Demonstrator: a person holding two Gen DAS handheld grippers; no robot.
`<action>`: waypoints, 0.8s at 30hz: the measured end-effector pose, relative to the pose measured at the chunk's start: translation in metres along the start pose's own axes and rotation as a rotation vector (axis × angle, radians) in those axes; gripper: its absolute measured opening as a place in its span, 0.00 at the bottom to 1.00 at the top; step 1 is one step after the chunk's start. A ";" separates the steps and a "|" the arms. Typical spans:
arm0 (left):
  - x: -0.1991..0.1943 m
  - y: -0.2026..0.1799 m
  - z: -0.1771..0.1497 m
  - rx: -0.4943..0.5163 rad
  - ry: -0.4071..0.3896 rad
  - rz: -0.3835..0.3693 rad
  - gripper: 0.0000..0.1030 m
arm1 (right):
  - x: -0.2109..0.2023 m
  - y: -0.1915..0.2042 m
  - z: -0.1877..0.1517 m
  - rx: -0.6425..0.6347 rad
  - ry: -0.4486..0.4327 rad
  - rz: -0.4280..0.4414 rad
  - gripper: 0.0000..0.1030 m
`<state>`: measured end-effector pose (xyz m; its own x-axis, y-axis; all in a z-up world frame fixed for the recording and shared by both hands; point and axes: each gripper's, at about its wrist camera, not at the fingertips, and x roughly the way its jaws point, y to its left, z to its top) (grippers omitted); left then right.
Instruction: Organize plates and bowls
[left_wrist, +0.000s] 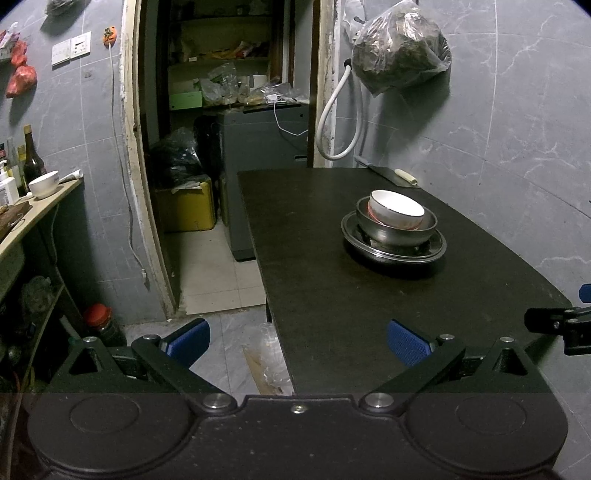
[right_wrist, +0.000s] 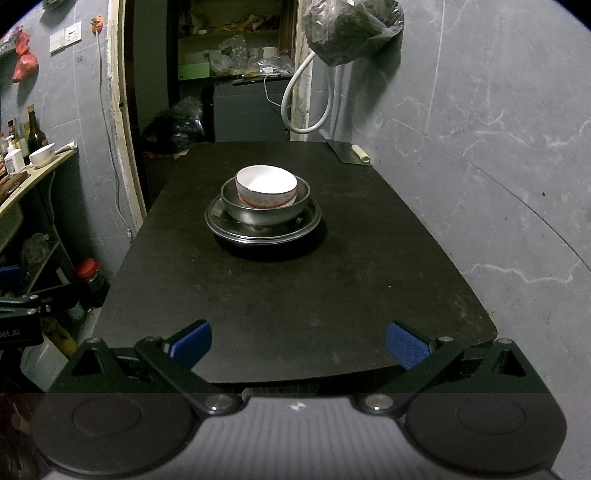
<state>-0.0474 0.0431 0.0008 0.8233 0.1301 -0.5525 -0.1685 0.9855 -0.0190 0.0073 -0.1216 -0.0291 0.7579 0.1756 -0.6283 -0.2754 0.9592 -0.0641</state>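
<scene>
At twelve o'clock on the dark table (right_wrist: 295, 302), a fragile, slippery white bowl (right_wrist: 266, 183) nests in a metal bowl (right_wrist: 264, 212) on plates (right_wrist: 262, 230); lift by its rim; the left gripper (left_wrist: 297, 341) and right gripper (right_wrist: 299, 343) gape wide, empty.

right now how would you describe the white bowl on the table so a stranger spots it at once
Find the black table against the grey tiled wall; one stack of dishes sits on it. The white bowl tops that stack, nested in a metal bowl on a metal plate. It alone is white, with red markings outside.
</scene>
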 end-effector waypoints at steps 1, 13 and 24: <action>0.000 0.000 0.000 0.000 0.000 0.000 0.99 | 0.000 0.000 0.000 -0.001 0.001 0.000 1.00; 0.000 0.000 0.000 0.000 0.001 0.000 0.99 | 0.000 -0.003 -0.002 -0.002 0.005 -0.004 1.00; 0.000 0.000 0.000 0.000 0.002 0.000 0.99 | 0.000 -0.003 -0.002 -0.002 0.006 -0.004 1.00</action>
<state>-0.0477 0.0426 0.0011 0.8224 0.1296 -0.5539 -0.1682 0.9856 -0.0192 0.0070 -0.1246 -0.0303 0.7554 0.1702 -0.6328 -0.2732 0.9595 -0.0682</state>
